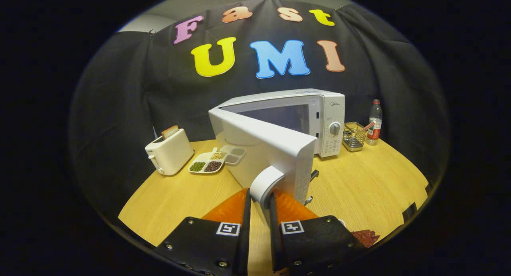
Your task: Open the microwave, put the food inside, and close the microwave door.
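Hand-held gripper (260,200) is clamped on the handle (265,184) of the microwave (319,116) door (263,148), which is swung open

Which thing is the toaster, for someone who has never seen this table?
Start at the microwave, whose open door the tongs grip by its handle. Beyond the door lies a divided tray of beans. Beside it stands the toaster: a white box with bread sticking up.
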`<state>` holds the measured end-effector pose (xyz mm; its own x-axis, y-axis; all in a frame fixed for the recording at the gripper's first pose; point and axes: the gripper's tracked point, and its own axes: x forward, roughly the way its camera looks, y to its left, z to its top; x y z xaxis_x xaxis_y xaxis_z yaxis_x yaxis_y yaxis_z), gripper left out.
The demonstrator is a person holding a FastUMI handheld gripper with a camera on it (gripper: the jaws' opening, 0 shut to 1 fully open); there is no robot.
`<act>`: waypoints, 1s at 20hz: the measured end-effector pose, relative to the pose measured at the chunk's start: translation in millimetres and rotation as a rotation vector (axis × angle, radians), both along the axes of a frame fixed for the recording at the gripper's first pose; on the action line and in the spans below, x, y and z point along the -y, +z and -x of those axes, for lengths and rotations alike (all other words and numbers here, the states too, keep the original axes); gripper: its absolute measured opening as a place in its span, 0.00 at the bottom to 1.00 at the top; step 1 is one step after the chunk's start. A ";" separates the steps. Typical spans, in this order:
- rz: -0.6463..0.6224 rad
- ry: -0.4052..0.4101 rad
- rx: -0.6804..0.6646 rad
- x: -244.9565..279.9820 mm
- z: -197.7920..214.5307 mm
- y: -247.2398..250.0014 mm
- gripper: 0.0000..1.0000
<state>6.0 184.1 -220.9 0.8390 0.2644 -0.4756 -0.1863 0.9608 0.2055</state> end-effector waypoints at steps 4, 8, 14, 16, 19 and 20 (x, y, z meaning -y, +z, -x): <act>-0.021 0.006 0.014 -28.1 14.7 4.5 0.23; -0.007 0.019 0.026 -51.0 28.2 6.6 0.24; -0.015 0.042 0.029 -86.0 52.9 12.9 0.25; -0.033 0.073 0.021 -101.4 66.4 14.5 0.25; -0.050 0.180 0.024 -133.6 86.2 19.6 0.25; -0.061 0.216 0.032 -139.2 91.6 24.0 0.25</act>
